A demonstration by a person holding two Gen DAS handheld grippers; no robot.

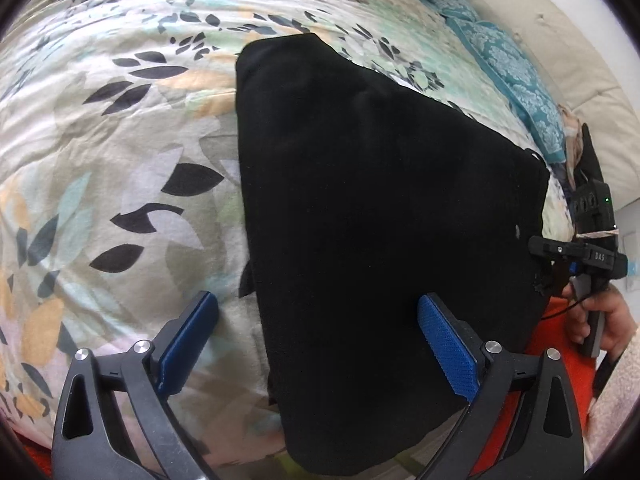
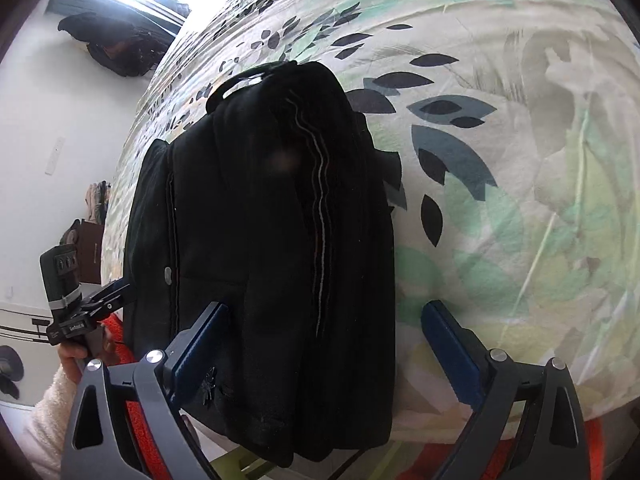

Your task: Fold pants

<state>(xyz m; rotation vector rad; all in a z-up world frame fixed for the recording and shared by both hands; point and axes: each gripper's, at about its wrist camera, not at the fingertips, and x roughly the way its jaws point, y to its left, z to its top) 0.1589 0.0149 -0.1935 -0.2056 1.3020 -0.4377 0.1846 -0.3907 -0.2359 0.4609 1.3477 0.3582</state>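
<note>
Blue pads (image 1: 448, 344) of my left gripper (image 1: 320, 344) stand wide, empty, over the pants (image 1: 380, 220). My right gripper (image 2: 324, 356) is likewise spread wide, gripping nothing. Pants lie folded on the bedspread (image 1: 120, 140); their near edge runs out of frame, and black cloth hides most folds. No containers are visible.
</note>
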